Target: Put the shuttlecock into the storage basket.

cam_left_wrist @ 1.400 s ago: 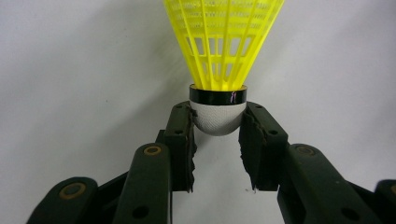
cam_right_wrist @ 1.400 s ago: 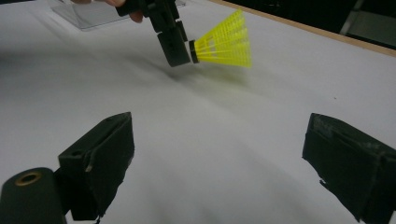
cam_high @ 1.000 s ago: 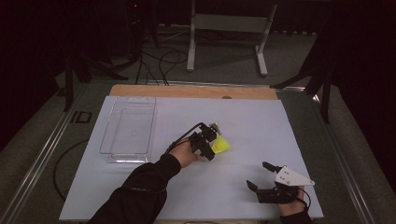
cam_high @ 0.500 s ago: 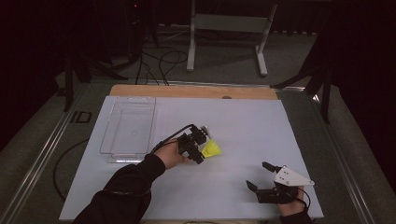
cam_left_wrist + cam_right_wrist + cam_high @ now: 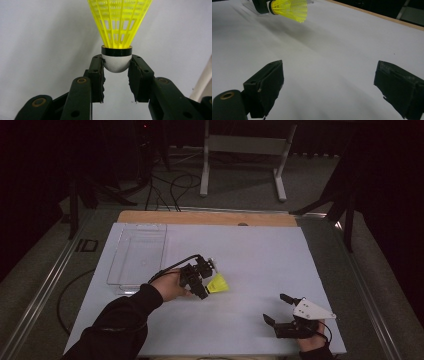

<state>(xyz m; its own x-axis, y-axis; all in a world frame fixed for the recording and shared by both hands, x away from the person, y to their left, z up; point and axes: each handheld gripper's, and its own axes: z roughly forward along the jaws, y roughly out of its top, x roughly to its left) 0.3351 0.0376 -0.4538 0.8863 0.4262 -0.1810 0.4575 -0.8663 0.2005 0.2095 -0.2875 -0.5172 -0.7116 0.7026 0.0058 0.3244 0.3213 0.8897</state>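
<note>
Over the white sheet, near its middle: the yellow shuttlecock (image 5: 218,284) is carried clear of the surface, between the clear tray (image 5: 137,257) and the right half of the table (image 5: 260,245).
Grip: the left tool (image 5: 117,65) is clamped on the shuttlecock's white rounded cork, pads pressing either side just below the black band.
Long axis: runs straight on from the left tool, cork at the pads, skirt flaring away from the hand; in the high view it lies close to level, skirt toward the right edge of the table.
Key relation: the tray sits just beyond and to the left of the left hand (image 5: 170,285), on the side opposite the skirt, so a move there would lead with the wrist, as I judge it.
Nearer hand: the left, by far.
Right tool (image 5: 277,312): jaws spread wide, nothing between them, resting low at the table's near right corner, well apart from the shuttlecock.
</note>
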